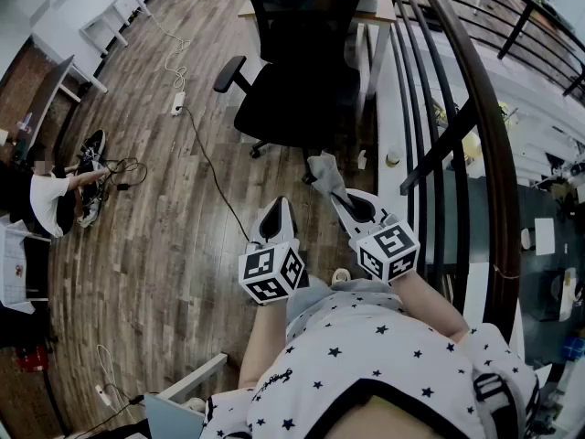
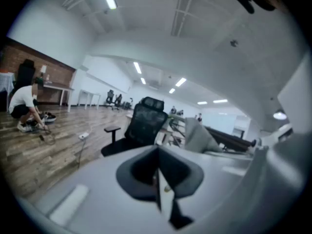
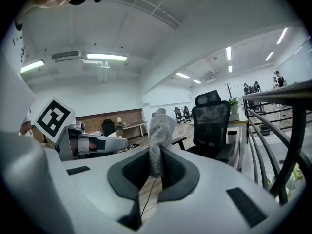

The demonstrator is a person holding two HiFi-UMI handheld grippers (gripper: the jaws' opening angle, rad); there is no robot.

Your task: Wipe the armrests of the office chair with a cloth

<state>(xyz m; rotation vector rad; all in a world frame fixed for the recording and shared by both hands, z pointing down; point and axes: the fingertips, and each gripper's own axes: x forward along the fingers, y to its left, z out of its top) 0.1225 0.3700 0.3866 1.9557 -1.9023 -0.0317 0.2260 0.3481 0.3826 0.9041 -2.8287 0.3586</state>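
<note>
Cloth: a grey cloth (image 1: 324,174) is gripped low down by the right gripper (image 1: 340,201), and its free end stands up past the fingertips, limp and folded.
Right fingers: the jaws are clenched on the cloth, and in the right gripper view the fabric (image 3: 160,133) is seen pinched between the dark pads (image 3: 131,172).
Left fingers: the jaws of the left gripper (image 1: 276,213) are pressed together with nothing between them. Only a thin seam is seen where they meet in the left gripper view (image 2: 158,177).
Chair: the office chair (image 1: 297,62) stands on the wooden floor (image 1: 164,208), ahead of both grippers and well apart from them, with its seat turned toward the person.
Armrest: one armrest (image 1: 228,73) is seen on the chair's side toward the left of the head view. Its pad runs front to back and slants toward the person. The other armrest cannot be made out against the seat and the railing (image 1: 475,117).
Direction: the visible armrest lies forward and to the left of the cloth, on the side of the empty left gripper.
Nearer hand: the right gripper is held slightly further forward, but a reach leftward across the seat is judged necessary before the cloth can be laid along that pad.
Stage: no contact with the chair is seen, so wiping is judged not yet begun.
</note>
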